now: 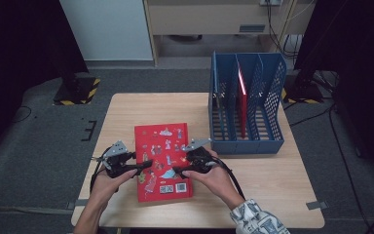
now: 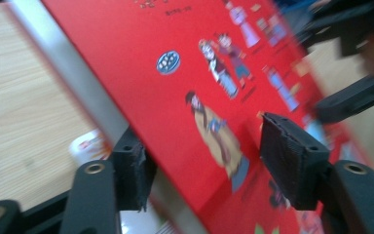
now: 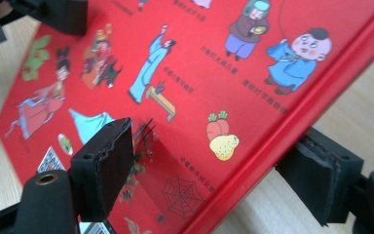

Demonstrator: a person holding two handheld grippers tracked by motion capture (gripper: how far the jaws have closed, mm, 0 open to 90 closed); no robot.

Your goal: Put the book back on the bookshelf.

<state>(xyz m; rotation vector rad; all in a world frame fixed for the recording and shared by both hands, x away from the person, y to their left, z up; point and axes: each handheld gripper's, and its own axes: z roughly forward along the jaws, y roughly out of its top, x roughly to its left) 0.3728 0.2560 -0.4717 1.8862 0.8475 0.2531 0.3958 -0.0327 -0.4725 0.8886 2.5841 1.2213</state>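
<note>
Two grippers straddle opposite edges of a red book (image 1: 163,161); left gripper (image 1: 143,167) and right gripper (image 1: 177,171) gape, unclamped. Lifted so loosely, the book could slip onto the table (image 1: 126,112).

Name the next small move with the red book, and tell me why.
Probably close both grippers fully on the red book before lifting. The left gripper straddles one long edge, the right gripper the other, but both sets of pads stand off the cover. The blue file rack waits beyond.
</note>
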